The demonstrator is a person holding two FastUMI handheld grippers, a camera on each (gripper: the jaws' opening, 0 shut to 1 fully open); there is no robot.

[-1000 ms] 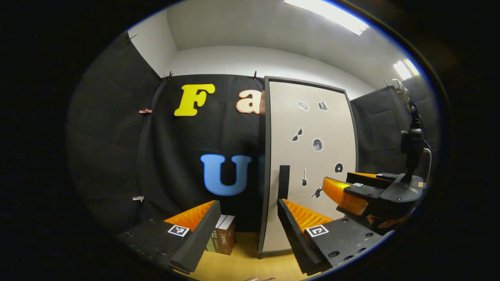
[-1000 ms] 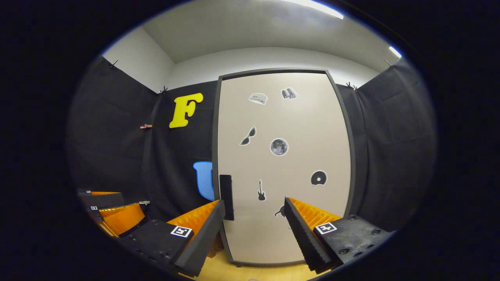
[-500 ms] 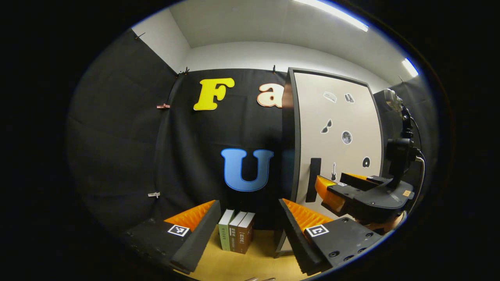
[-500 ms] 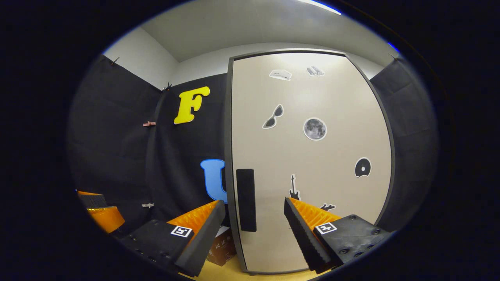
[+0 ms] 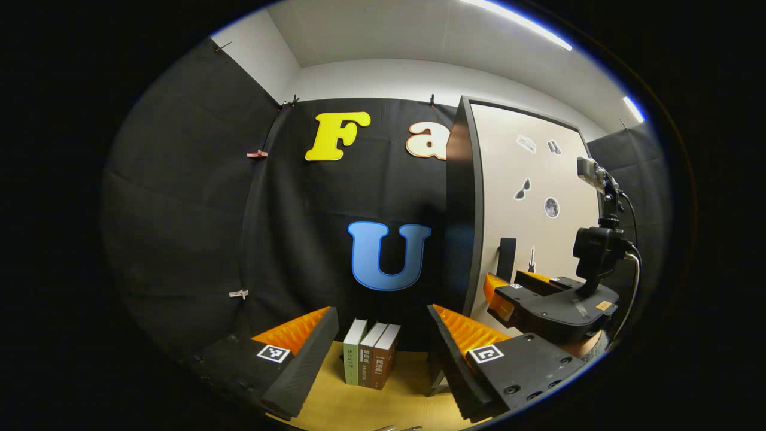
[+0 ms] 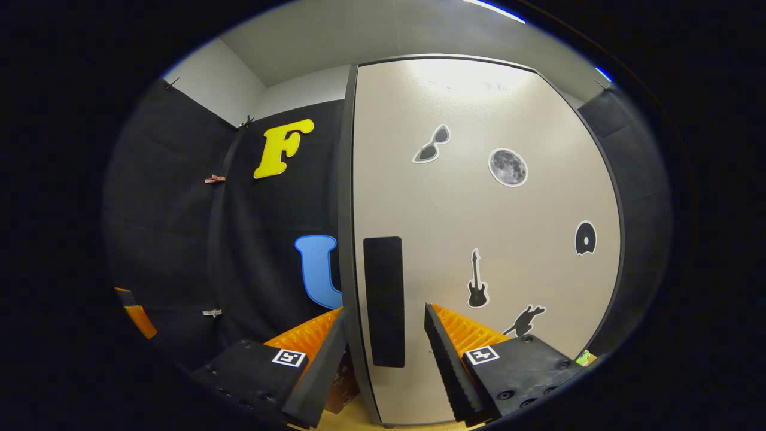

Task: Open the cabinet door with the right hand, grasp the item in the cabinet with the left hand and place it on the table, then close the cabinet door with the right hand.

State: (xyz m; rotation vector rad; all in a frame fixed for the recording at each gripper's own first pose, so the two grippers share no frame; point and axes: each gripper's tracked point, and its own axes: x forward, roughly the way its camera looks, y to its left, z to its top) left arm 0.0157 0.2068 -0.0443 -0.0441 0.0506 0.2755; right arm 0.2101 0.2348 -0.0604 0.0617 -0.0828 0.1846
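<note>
The tall beige cabinet door [image 6: 479, 209] with small stickers is closed. Its dark vertical handle [image 6: 383, 299] sits near the door's left edge. My right gripper [image 6: 383, 362] is open, close to the door, and the handle's lower end stands in the gap between its fingers without either pressing on it. From the left gripper view the cabinet [image 5: 526, 197] stands at the right, with the right gripper [image 5: 538, 299] at the handle [image 5: 507, 257]. My left gripper [image 5: 380, 359] is open and holds nothing, to the left of the cabinet. The cabinet's inside is hidden.
Three books [image 5: 371, 361] stand upright on the yellow wooden table [image 5: 383, 407] against the black cloth wall, just left of the cabinet. A small yellow-green bit [image 6: 583, 357] peeks out at the door's lower right. The left gripper's finger [image 6: 136, 311] shows at the far left.
My right gripper has moved in toward the door, and the handle now lies between its fingers. The left gripper has swung left, bringing the books into fuller view.
</note>
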